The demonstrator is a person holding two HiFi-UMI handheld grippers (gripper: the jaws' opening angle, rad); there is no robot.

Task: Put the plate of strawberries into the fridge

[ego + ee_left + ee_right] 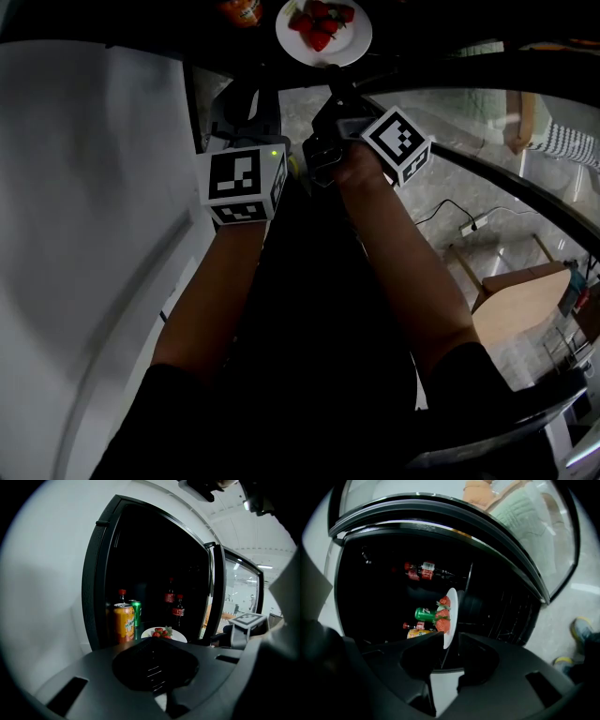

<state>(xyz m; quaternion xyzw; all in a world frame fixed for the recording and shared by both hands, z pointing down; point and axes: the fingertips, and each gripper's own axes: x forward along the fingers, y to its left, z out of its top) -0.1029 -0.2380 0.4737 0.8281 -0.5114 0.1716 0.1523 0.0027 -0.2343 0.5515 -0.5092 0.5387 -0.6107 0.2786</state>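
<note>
Reaching into the open fridge (93,578), the right gripper (451,637) has its jaws pinched on the near rim of the plate (453,603) of strawberries (442,616). The plate appears to rest on a dark shelf inside, at the top centre of the head view. Holding it by the rim likely keeps the fruit level and the gripper body outside the doorway.

The left gripper (154,641), jaws together and empty, hangs outside the opening, probably to leave the entrance free.

An orange can (123,623) stands just left of the plate, with a green can (136,612) behind it and cola bottles (177,611) deeper in. The glass door (239,592) stands open at frame right, its edge near the plate. The clear way out looks to be straight back, between can and door.
</note>
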